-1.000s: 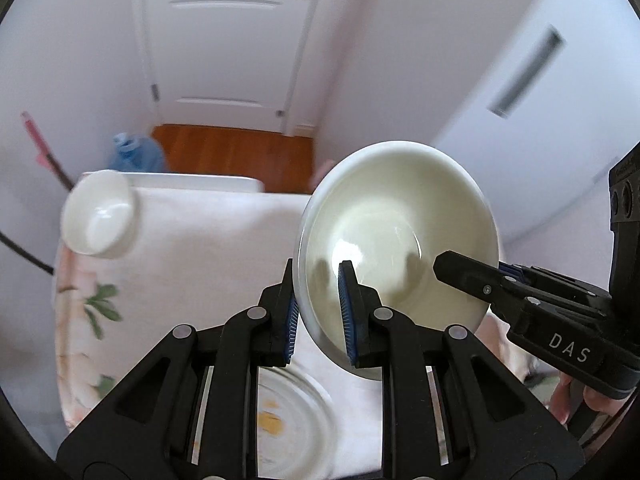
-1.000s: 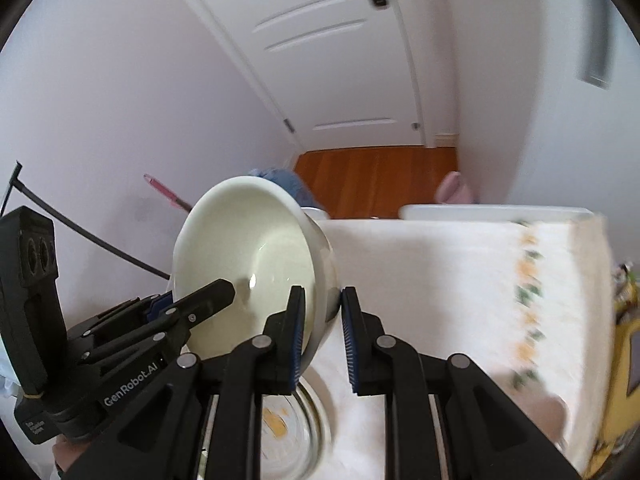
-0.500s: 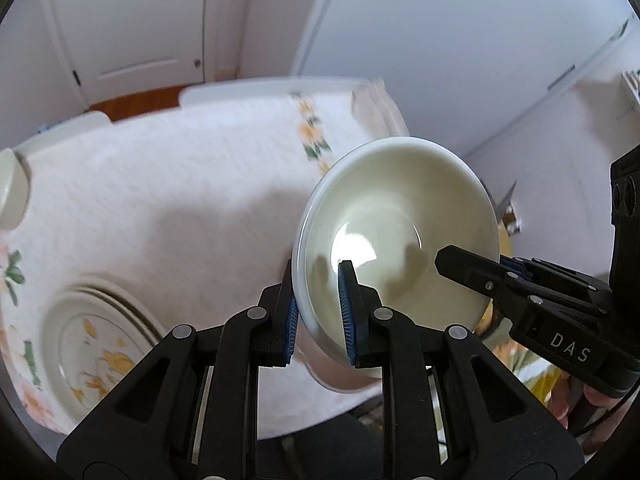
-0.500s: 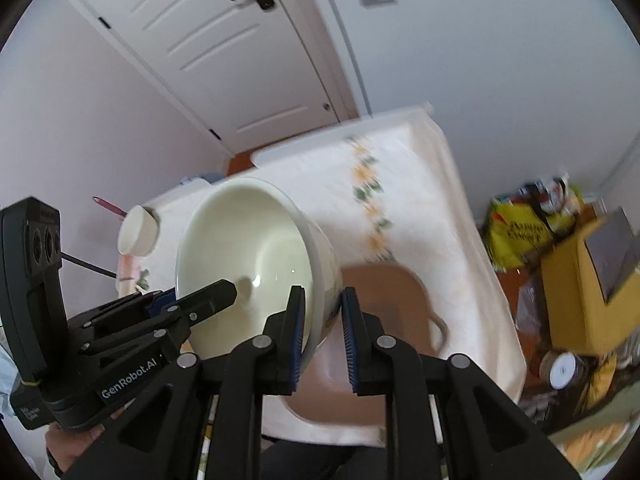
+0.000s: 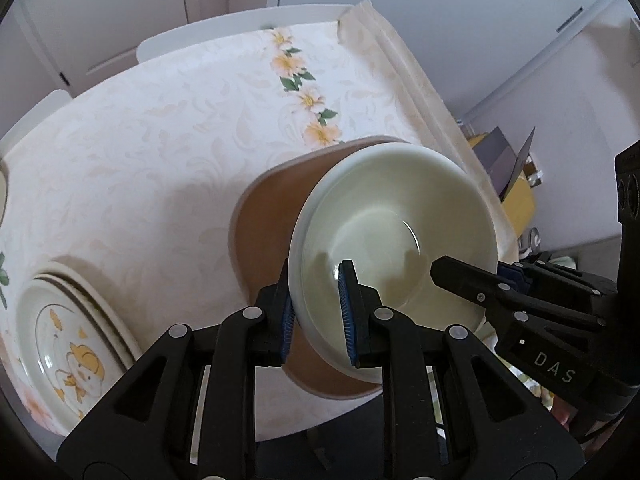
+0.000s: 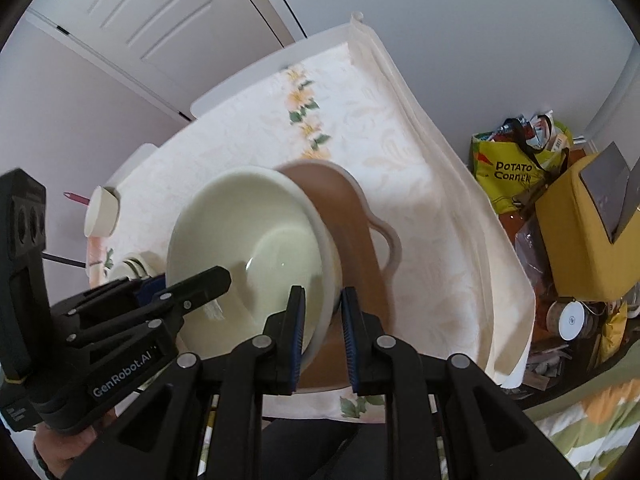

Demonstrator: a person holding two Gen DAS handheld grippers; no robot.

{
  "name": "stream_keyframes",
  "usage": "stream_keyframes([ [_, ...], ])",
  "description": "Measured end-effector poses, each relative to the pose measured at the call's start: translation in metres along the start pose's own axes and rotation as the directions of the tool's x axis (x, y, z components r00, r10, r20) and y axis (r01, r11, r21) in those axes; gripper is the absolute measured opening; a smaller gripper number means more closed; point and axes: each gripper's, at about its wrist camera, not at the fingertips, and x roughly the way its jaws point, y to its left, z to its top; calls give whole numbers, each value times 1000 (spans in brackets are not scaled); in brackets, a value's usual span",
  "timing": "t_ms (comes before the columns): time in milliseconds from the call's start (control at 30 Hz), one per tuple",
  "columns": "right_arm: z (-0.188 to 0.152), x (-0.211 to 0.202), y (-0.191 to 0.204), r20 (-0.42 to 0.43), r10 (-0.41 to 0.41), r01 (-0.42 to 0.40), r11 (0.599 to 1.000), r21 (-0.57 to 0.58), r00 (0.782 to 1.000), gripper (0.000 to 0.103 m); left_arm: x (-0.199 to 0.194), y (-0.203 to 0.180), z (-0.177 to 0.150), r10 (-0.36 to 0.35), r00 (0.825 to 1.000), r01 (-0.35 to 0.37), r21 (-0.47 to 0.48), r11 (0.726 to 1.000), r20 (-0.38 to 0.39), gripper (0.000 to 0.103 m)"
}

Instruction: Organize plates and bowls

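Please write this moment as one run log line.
left gripper: shut on cream bowl | right gripper: shut on bowl rim | below: brown tray

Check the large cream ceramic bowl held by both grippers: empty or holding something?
Empty. The large cream ceramic bowl shows only a bare glossy inside with reflections in both wrist views.

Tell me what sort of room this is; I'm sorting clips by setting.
Probably a home dining area: a table under a floral tablecloth, a stack of patterned plates, a panelled door, and snack bags on the floor.
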Motion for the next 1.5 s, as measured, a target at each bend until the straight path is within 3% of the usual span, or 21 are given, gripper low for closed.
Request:
stream_keyframes([
  [133, -3, 9, -7, -7, -7, 7, 1000, 20, 1000, 17, 18, 2, 3, -9, 998, 8, -11, 1000, -62, 17],
  [333, -6, 16, -9, -9, -11, 11, 1000, 23, 1000, 19, 32, -4, 5, 73, 996, -71, 33, 997, -58, 18],
  [767, -2, 16, -12, -14, 6, -5, 998, 61, 1000, 20, 22, -7, 0, 137, 989, -133, 78, 988, -48, 19],
  [833, -2, 14, -10, -11, 16, -15, 998, 59, 1000, 26, 16, -8, -1, 129, 991, -126, 81, 989, -29, 19],
  [900, -1, 8, -8, 9, 48, -48, 996, 69, 999, 42, 15, -10, 0, 139, 990, -137, 92, 986, -16, 19],
  [1067, 2, -12, -8, 68, 48, -53, 996, 77, 997, 46, 7, -9, 1, 110, 994, -109, 82, 991, -7, 23],
  [1100, 2, -16, -9, 78, 44, -51, 995, 81, 996, 46, 4, -8, 1, 107, 994, -107, 82, 991, -2, 25],
  [1167, 0, -27, -14, 107, 35, -44, 995, 87, 994, 50, -1, -8, 1, 94, 996, -94, 75, 993, 5, 48],
  [1200, -1, -32, -16, 116, 31, -41, 995, 88, 993, 58, -5, -8, 1, 84, 996, -85, 69, 994, 15, 92],
  [1233, -1, -37, -18, 126, 27, -38, 996, 86, 992, 62, -9, -8, 2, 76, 997, -77, 67, 995, 29, 102],
  [1300, -2, -46, -19, 141, 24, -36, 996, 78, 990, 71, -17, -8, 3, 68, 996, -71, 63, 996, 52, 103],
  [1500, 1, -73, 0, 186, 8, -6, 1000, -12, 983, 72, -54, 8, -3, 64, 990, -66, 11, 998, 128, 103],
])
